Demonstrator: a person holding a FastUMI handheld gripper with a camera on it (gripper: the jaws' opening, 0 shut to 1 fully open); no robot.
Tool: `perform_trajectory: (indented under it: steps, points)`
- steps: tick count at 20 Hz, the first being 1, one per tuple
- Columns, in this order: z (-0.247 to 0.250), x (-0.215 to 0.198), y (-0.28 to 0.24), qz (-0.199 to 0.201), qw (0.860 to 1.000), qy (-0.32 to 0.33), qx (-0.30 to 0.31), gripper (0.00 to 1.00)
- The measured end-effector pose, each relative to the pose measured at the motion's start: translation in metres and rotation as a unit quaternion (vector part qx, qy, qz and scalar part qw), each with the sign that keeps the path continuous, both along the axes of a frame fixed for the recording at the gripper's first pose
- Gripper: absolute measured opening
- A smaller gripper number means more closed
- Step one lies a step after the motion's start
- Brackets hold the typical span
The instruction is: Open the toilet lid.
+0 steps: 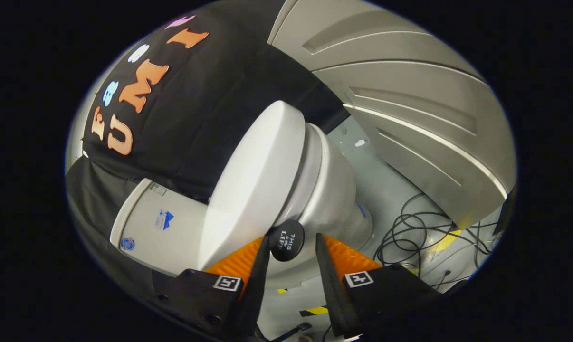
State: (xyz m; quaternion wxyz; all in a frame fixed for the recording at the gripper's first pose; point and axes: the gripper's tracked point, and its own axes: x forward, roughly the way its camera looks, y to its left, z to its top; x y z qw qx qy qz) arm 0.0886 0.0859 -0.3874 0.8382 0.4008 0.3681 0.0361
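both tongs (292, 244) fingers flank the lid tab (287, 240), contact unclear.

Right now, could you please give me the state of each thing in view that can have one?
toilet lid: down, closed over the seat and bowl.
round black lift tab: fixed at the lid's front edge, sitting between the fingers, nearer one finger; contact unclear.
gripper: open, fingers either side of the tab, not pressing on it.
cables: lying loose and tangled on the floor beside the toilet.
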Motion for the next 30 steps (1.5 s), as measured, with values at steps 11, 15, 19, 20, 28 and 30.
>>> perform_trajectory:
  steps: [11,15,19,20,28,30]
  points:
    - [0.017,0.005,0.002,-0.016,0.998,0.002,0.06,0.09]
    - [0.019,0.005,0.002,-0.047,0.996,0.024,0.073,0.08]
    - [0.028,0.021,-0.003,-0.085,0.996,0.001,0.036,0.08]
    - [0.035,0.027,-0.004,-0.09,0.996,-0.012,0.017,0.08]
    - [0.115,0.045,0.017,-0.092,0.983,-0.067,-0.146,0.08]
    - [0.138,0.047,0.03,-0.093,0.977,-0.078,-0.177,0.08]
